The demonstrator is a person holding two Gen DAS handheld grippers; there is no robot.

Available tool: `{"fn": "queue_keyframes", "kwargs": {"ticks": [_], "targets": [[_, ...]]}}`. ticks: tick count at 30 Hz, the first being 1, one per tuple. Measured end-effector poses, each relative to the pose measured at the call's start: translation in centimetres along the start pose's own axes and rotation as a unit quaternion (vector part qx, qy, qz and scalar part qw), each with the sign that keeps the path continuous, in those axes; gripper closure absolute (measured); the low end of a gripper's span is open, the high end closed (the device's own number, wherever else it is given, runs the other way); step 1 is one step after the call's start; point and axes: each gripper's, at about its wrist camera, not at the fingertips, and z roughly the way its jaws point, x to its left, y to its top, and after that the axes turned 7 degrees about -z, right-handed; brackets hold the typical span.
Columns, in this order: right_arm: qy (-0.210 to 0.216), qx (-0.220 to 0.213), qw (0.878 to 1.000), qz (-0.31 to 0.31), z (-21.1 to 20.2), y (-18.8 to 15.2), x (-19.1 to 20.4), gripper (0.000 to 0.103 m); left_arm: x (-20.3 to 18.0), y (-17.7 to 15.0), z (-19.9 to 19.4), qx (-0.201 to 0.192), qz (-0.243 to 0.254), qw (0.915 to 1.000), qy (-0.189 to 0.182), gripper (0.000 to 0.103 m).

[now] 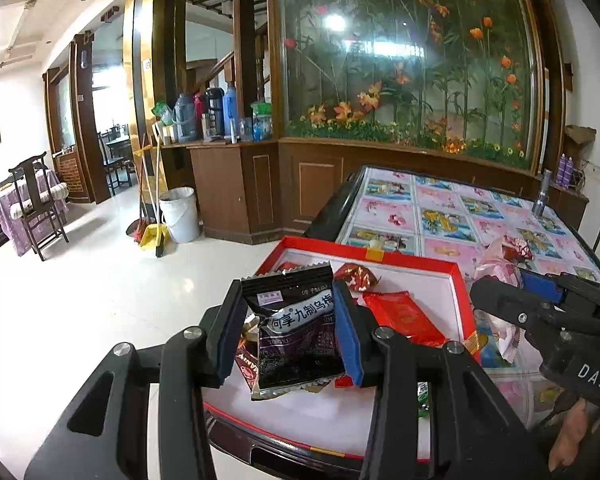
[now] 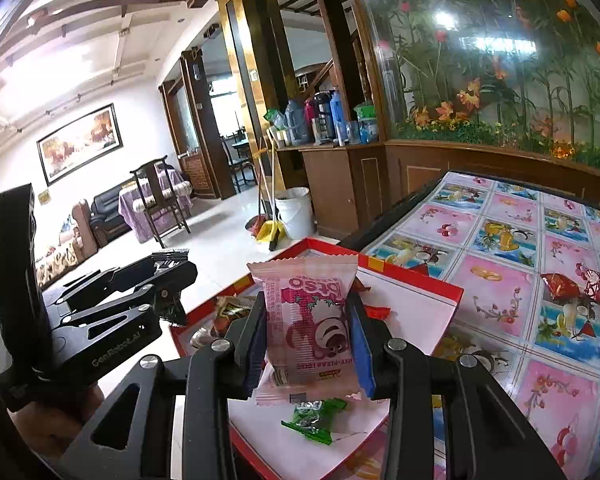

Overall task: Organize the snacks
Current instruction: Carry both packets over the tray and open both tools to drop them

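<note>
Left wrist view: left gripper, jaws clamped across the middle of a dark plum packet, held over the red-rimmed box at the counter's near edge. Likely light, crinkly, slick foil; sealed ends probably best left free.

Right wrist view: right gripper, jaws pinching a pink strawberry-bear packet by its sides, above the box's near corner. Soft, puffy, easily crushed by the look; green candy loose just below.
</note>
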Motion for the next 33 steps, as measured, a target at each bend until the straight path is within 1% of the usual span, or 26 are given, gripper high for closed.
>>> {"fn": "queue_keyframes", "kwargs": {"ticks": [7, 18, 26, 33], "targets": [[0.001, 0.019, 1.000, 0.015, 1.5, -0.4, -0.7, 0.066, 0.0, -0.2, 1.0, 0.008, -0.001, 0.9999, -0.006, 0.062], [0.005, 0.038, 0.999, 0.013, 4.1, 0.0, 0.0, 0.066, 0.0, 0.4, 2.2, 0.012, 0.008, 0.9998, -0.013, 0.062], [-0.005, 0.038, 0.999, 0.032, 5.3, 0.9, -0.8, 0.066, -0.1, 0.5, 3.8, 0.026, 0.019, 0.9994, -0.013, 0.062], [-0.018, 0.051, 0.997, 0.053, 6.6, 1.2, -2.0, 0.066, -0.6, 0.7, 5.2, 0.040, 0.026, 0.9986, -0.022, 0.062]]}}
